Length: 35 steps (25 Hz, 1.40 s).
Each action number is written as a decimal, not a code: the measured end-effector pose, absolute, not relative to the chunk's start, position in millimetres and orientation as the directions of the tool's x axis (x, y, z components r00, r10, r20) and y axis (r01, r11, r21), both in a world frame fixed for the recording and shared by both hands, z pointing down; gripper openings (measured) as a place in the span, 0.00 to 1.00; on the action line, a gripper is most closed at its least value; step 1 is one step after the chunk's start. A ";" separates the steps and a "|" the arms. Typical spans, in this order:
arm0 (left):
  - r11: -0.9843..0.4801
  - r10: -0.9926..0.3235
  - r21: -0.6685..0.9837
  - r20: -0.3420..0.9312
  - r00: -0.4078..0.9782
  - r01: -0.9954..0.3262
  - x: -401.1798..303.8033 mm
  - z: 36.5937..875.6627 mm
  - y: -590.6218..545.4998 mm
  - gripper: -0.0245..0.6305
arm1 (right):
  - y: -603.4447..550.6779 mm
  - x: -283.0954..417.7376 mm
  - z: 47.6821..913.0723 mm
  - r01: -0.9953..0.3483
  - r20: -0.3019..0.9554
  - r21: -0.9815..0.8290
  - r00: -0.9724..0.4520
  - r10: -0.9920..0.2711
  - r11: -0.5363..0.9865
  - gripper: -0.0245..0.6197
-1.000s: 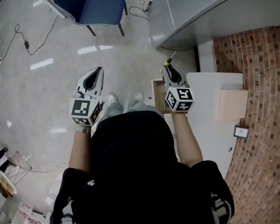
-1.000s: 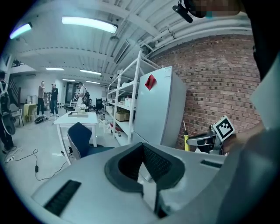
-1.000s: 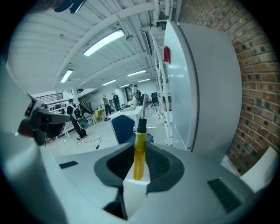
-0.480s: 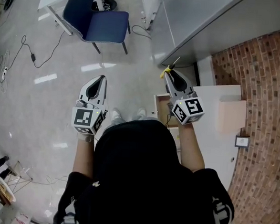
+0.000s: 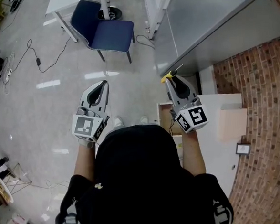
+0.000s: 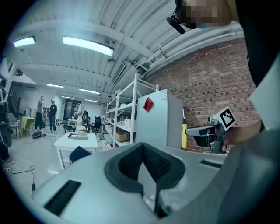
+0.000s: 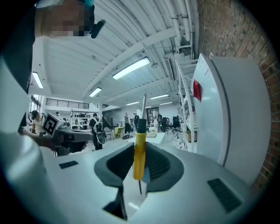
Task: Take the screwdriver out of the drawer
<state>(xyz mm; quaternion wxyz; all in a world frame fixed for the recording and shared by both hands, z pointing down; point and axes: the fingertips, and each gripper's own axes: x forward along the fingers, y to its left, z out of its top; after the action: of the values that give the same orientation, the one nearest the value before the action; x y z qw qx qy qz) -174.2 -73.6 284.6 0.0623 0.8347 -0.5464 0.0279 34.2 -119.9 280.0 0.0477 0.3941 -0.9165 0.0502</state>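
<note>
Right tool (image 5: 173,81) clenched on screwdriver (image 7: 138,151): yellow handle between the jaws, shaft sticking out past the tips. Screwdriver is out of the drawer (image 5: 164,116), in the air above it; drawer open. Left tool (image 5: 102,85) closed on nothing, level with the right, over the floor.

An industrial lab hall: brick wall (image 5: 265,94), metal shelving (image 6: 122,124), strip lights (image 6: 87,46), white work tables (image 6: 73,141).
</note>
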 end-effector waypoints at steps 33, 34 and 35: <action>-0.400 -0.910 0.032 0.109 0.401 -0.916 -174.3 275.0 -57.9 0.04 | -95.6 -2.6 286.6 -0.664 0.126 -0.027 -0.744 -0.656 0.747 0.17; -0.402 -0.908 0.034 0.110 0.403 -0.915 -172.9 275.8 -57.9 0.04 | -95.4 -1.5 287.1 -0.665 0.126 -0.028 -0.743 -0.658 0.746 0.17; -0.405 -0.907 0.035 0.111 0.406 -0.914 -171.3 276.4 -57.9 0.04 | -95.3 -0.3 287.6 -0.667 0.127 -0.028 -0.741 -0.659 0.745 0.17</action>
<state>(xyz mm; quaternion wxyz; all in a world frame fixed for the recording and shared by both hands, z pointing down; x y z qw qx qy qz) -171.3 -57.9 276.4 0.0449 0.8372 -0.5438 0.0369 -0.3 -95.3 287.6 0.0545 0.3556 -0.9324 0.0359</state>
